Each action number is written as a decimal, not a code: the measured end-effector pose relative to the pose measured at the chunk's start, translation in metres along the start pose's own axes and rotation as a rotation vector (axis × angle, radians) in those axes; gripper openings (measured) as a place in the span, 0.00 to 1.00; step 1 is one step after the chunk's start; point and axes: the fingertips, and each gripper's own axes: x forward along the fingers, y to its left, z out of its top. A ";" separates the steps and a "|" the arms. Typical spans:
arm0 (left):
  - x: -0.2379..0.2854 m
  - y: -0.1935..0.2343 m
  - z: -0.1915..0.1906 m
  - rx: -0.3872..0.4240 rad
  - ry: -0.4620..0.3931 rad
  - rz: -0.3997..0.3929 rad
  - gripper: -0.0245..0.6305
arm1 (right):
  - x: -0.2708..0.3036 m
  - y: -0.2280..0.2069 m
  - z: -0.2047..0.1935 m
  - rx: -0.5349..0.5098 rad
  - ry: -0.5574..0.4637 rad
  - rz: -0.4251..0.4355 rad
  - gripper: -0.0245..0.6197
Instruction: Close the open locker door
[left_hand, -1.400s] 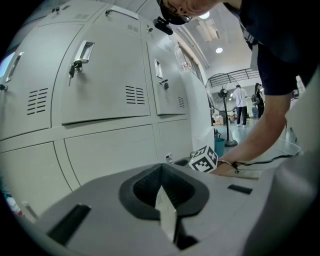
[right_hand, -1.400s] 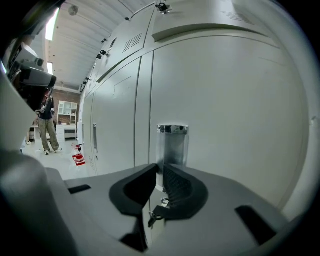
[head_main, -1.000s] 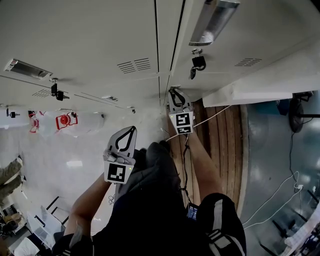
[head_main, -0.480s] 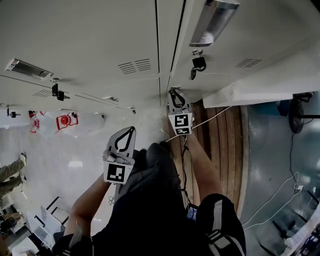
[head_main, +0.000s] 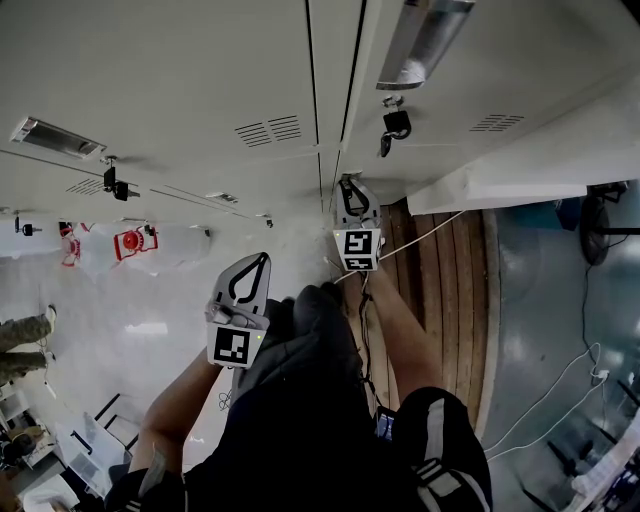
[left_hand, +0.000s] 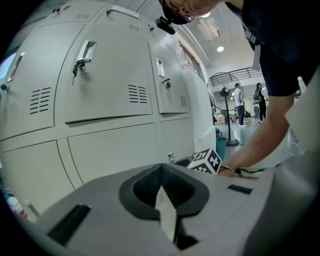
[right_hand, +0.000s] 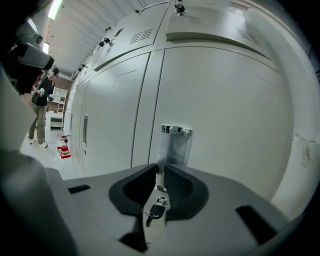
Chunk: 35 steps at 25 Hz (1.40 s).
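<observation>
A row of grey lockers (head_main: 200, 80) fills the top of the head view. My right gripper (head_main: 347, 184) is low down against a lower locker door (right_hand: 220, 115). Its jaws are shut on that door's upright metal handle (right_hand: 175, 142), and a small key (right_hand: 156, 211) hangs in the lock beneath the jaws. The door's face lies close to the frame strip (right_hand: 150, 95); I cannot tell if it is latched. My left gripper (head_main: 264, 258) hangs back from the lockers, shut with nothing in it, tips together (left_hand: 161, 167). The right gripper's marker cube (left_hand: 207, 161) shows in the left gripper view.
The upper door (right_hand: 215, 25) above the held one juts out at its lower edge. A key hangs from an upper handle (head_main: 397, 125). Cables (head_main: 560, 390) trail over the floor at the right, near a fan base (head_main: 600, 215). A red object (head_main: 128, 241) lies left; a person (right_hand: 42, 110) stands far off.
The right gripper's marker cube has edged slightly left, its jaws still on the handle. The left gripper has kept still. A bystander at the far left edge has shifted.
</observation>
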 end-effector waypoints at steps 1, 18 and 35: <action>0.000 0.000 0.000 -0.004 0.002 0.001 0.04 | 0.000 0.000 0.000 -0.002 0.004 -0.006 0.12; -0.007 -0.001 -0.005 -0.001 0.013 0.003 0.04 | -0.002 -0.005 -0.004 0.047 0.023 -0.080 0.13; -0.008 0.002 -0.008 -0.075 0.018 0.035 0.04 | -0.018 -0.005 0.001 0.084 0.030 -0.046 0.09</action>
